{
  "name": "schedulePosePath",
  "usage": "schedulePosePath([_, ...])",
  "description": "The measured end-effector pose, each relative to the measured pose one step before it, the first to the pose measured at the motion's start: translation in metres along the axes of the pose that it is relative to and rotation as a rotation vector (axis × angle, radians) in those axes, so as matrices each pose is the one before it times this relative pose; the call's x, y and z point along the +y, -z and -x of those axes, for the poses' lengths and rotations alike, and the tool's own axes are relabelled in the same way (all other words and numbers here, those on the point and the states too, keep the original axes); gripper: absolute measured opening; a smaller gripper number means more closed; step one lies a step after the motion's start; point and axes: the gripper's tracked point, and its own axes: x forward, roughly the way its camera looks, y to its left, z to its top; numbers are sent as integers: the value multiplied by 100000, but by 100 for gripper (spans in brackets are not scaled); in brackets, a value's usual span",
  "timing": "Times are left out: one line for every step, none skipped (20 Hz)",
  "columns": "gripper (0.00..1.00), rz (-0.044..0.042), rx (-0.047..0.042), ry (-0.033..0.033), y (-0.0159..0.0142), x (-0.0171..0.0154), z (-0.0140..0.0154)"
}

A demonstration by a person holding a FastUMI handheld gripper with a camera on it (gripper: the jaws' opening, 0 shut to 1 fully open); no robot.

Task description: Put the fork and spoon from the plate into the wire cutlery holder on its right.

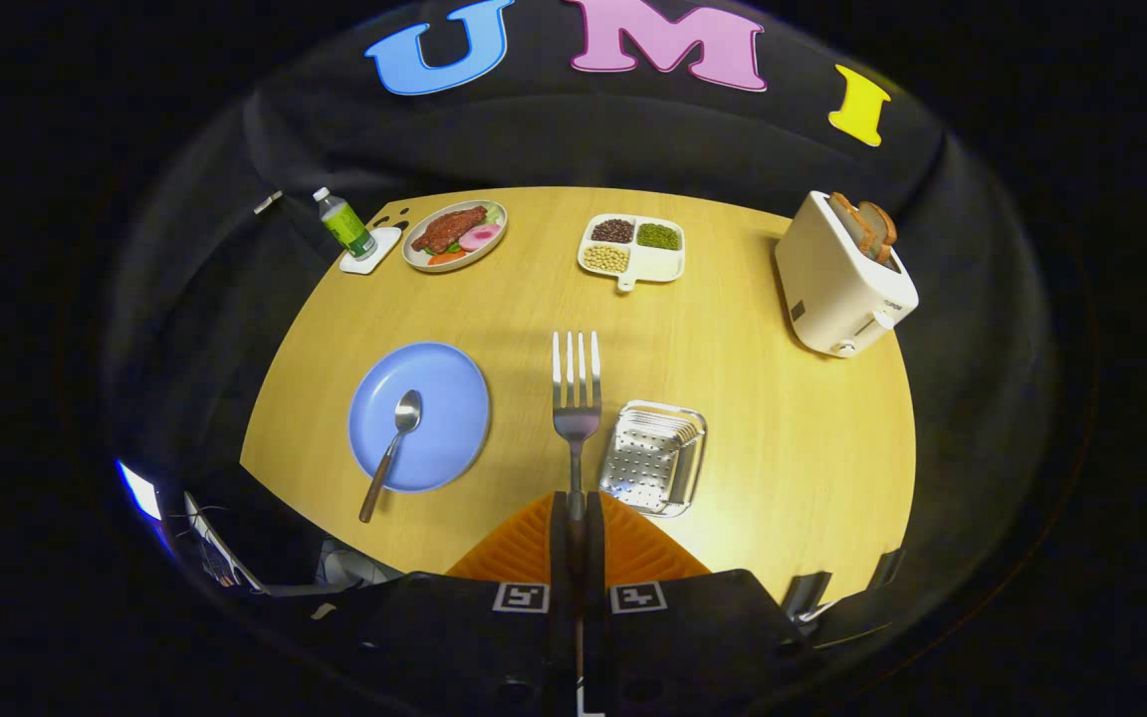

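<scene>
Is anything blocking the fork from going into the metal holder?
Nothing visible does. The gripper is shut on the fork, held above the table, and the wire cutlery holder sits just right of it, open on top.

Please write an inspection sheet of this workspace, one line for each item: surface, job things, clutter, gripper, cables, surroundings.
Surface: wooden table, top bare between the things.
Job things: fork held in the gripper, tines pointing away, raised above the table; spoon lies on the blue plate, handle over the near rim; wire cutlery holder right of the plate, nothing seen inside.
Clutter: toaster with bread; divided tray of beans; food plate; bottle on a coaster.
Gripper: gripper shut on the fork handle.
Cables: nothing seen.
Surroundings: black cloth wall behind the table.
</scene>
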Motion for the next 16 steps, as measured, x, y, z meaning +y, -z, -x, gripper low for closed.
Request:
schedulePosePath([8, 1028, 2409, 628, 300, -978, 315])
schedulePosePath([7, 1346, 2629, 141, 397, -835, 121])
schedulePosePath([7, 1752, 4127, 381, 559, -826, 49])
schedulePosePath([8, 2221, 4825, 123, 687, -666, -75])
schedulePosePath([8, 2210, 4966, -561, 600, -484, -123])
schedulePosePath([8, 1417, 5061, -936, 454, -303, -309])
schedulePosePath([8, 847, 4969, -659, 385, -342, -390])
schedulePosePath([8, 1670, 5718, -1332, 483, -220, -486])
schedulePosePath([8, 1269, 6161, -626, 447, -241, -489])
schedulePosePath([8, 1620, 5423, -313, 214, -262, -497])
schedulePosePath([8, 1812, 5168, -1058, 109, -74, -345])
schedulePosePath([8, 679, 3421, -1038, -55, -34, -358])
schedulePosePath([8, -108, 2807, -1056, -293, 33, -282])
schedulePosePath([8, -368, 2961, -658, -415, 58, -382])
schedulePosePath([8, -182, 2847, 266, -397, -180, -297])
schedulePosePath([9, 307, 3155, 997, -236, -254, -327])
